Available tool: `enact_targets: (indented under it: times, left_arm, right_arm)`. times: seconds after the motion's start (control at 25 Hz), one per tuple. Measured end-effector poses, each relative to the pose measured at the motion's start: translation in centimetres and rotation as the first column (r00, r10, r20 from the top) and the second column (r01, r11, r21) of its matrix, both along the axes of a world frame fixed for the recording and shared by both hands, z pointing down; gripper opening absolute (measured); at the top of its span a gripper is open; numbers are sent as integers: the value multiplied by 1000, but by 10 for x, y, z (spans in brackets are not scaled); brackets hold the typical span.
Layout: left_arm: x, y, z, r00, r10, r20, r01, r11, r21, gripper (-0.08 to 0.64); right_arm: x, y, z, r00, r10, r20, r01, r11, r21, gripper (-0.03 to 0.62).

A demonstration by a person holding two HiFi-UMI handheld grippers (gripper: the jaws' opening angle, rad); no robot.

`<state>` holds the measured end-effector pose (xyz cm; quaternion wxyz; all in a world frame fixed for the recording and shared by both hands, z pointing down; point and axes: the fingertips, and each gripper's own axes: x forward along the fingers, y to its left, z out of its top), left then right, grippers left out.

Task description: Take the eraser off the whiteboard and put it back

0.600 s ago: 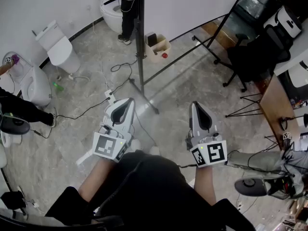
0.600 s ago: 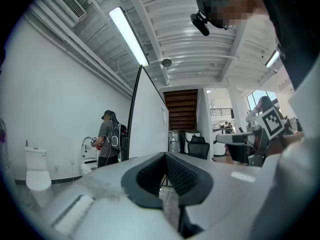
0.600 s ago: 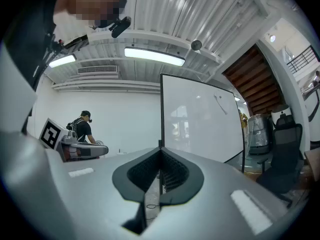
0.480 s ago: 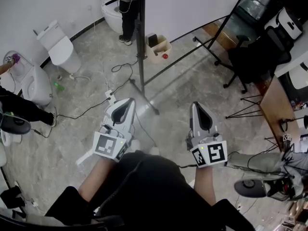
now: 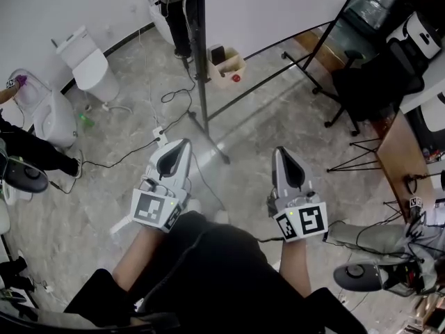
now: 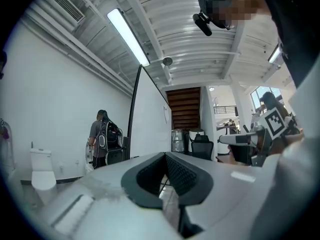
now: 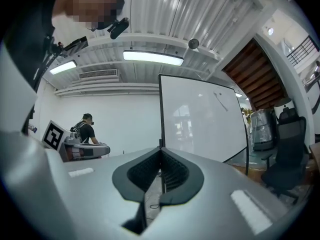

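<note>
The whiteboard (image 5: pixel 278 5) stands ahead on a black frame, and it also shows in the right gripper view (image 7: pixel 200 119) and edge-on in the left gripper view (image 6: pixel 150 126). I cannot make out an eraser on it; only a thin dark mark (image 7: pixel 218 99) shows on the white surface. My left gripper (image 5: pixel 179 146) and right gripper (image 5: pixel 283 152) are held level side by side above the floor, short of the board. Both are shut with nothing between the jaws, as seen at the left gripper (image 6: pixel 165 155) and the right gripper (image 7: pixel 161 151).
The board's stand pole and feet (image 5: pixel 206 117) reach across the grey floor between me and the board. Cables (image 5: pixel 149 141), a cardboard box (image 5: pixel 226 65) and two toilets (image 5: pixel 87 65) (image 5: pixel 42 117) lie left. A person (image 5: pixel 174 5) stands at the back. An office chair (image 5: pixel 368 82) and wooden desk (image 5: pixel 396 152) are right.
Both grippers keep the same pose and stay shut. Only the head view has shifted a little.
</note>
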<state>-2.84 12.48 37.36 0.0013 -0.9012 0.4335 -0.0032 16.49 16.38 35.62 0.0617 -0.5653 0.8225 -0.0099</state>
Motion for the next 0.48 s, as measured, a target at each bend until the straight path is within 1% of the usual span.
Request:
enact_targets:
  times: [0.24, 0.36, 0.48]
  left_arm:
    - [1, 0, 6, 999, -34, 16, 34, 999, -1, 5]
    - [1, -6, 7, 999, -39, 27, 39, 999, -1, 6]
    - [3, -15, 7, 999, -36, 23, 36, 999, -5, 6]
  right_arm:
    - [11, 0, 12, 1000, -2, -6, 2, 1000, -18, 9]
    - [10, -6, 12, 1000, -8, 1, 8, 1000, -20, 9]
    - [9, -16, 12, 1000, -10, 10, 10, 1000, -23, 9]
